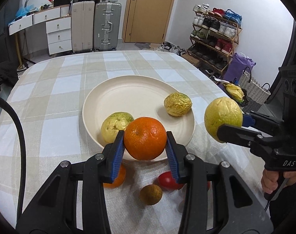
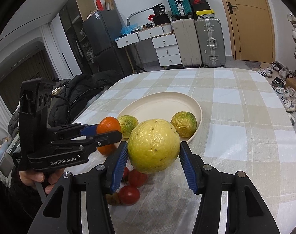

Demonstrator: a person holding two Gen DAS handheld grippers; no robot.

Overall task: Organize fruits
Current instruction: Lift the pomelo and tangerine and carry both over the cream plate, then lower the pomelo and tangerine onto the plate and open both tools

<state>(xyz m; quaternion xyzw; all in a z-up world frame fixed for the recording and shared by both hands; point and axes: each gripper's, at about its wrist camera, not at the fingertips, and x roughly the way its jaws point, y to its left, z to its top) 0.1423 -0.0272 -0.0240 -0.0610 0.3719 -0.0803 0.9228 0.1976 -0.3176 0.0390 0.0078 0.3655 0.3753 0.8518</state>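
A: Where's the orange [image 1: 145,138]?
B: Clamped between the blue pads of the left tool [image 1: 145,146], lifted over the near rim of the cream plate [image 1: 128,89]. The jaws stand partly apart, as wide as the fruit.

A: And the right tool [image 2: 153,156]?
B: It grips a big yellow-green fruit [image 2: 153,145], pads pressed on both sides, held above the counter [image 2: 245,136] just beside the plate's near edge.

A: What's on the plate?
B: Two wrinkled yellow-green fruits, one at the near left [image 1: 115,125] behind the orange, one towards the right [image 1: 177,104].

A: Anything on the checked cloth?
B: Below the tools lie a second orange [image 1: 116,177], a small brown fruit [image 1: 150,194] and red tomatoes [image 2: 129,195].
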